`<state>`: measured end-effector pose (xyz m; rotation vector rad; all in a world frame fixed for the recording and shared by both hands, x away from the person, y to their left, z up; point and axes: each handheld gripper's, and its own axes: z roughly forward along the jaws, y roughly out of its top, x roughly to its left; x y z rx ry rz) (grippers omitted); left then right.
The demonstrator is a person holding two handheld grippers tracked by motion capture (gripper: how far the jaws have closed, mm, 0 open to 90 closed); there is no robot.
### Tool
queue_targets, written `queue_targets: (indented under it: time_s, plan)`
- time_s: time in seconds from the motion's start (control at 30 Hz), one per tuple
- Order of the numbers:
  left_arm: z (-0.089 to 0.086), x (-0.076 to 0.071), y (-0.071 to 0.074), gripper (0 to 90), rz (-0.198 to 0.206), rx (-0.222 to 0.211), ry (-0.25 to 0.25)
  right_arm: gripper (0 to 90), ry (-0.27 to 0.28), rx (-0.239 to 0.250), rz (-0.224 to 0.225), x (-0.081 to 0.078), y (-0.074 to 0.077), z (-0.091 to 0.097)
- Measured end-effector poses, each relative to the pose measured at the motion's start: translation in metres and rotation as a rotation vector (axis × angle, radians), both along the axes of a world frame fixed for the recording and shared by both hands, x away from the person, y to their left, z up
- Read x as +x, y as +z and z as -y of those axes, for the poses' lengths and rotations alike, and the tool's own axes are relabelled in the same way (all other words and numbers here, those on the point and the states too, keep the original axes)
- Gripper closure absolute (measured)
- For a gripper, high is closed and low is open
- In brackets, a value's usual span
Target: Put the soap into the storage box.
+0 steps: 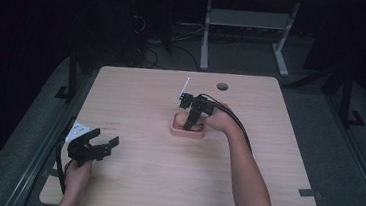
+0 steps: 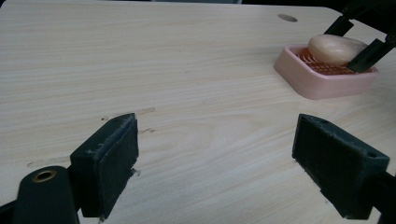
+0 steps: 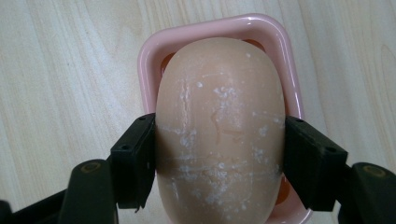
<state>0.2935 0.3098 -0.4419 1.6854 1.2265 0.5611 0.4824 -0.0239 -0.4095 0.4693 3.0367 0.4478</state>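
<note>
A beige oval soap bar [image 3: 219,116] lies in a pink soap dish [image 3: 210,23] near the middle of the wooden table [image 1: 156,161]. My right gripper [image 3: 219,135] points down at the dish, and its two pads press against the soap's long sides. In the left gripper view the soap bar [image 2: 334,46] rests on the ribbed dish [image 2: 317,84] between the right gripper's jaws. In the high view the right gripper [image 1: 190,124] stands over the dish [image 1: 178,131]. My left gripper [image 1: 108,136] hovers open near the table's front left; its wide-apart pads [image 2: 112,158] hold nothing.
A round cable hole [image 1: 222,86] sits near the table's far edge. A white card [image 1: 77,131] lies at the left edge beside the left gripper. A white-framed desk [image 1: 248,23] stands on the dark floor beyond.
</note>
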Motion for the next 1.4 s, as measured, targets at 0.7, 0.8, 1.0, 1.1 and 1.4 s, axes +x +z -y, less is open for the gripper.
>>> queue_targets:
  time_s: [0.7, 0.8, 1.0, 1.1, 1.4]
  plan:
    - [-0.003, 0.0, 0.0, 14.2, 0.002, -0.016, 0.006, 31.5, -0.002, -0.005, -0.003, 0.001, -0.003, -0.002]
    - [-0.004, 0.0, 0.0, 14.2, 0.001, -0.014, 0.006, 31.5, 0.0, -0.005, -0.002, 0.001, -0.003, -0.002]
    - [-0.005, 0.0, 0.001, 14.2, 0.002, -0.02, 0.008, 31.3, 0.001, -0.007, -0.001, 0.0, -0.003, -0.002]
    - [-0.005, 0.0, 0.001, 14.2, 0.001, -0.025, 0.01, 30.1, 0.001, 0.001, 0.004, 0.0, -0.001, -0.002]
    - [-0.005, 0.0, 0.001, 14.2, 0.0, -0.025, 0.01, 28.6, -0.002, 0.039, 0.021, -0.003, 0.008, 0.0]
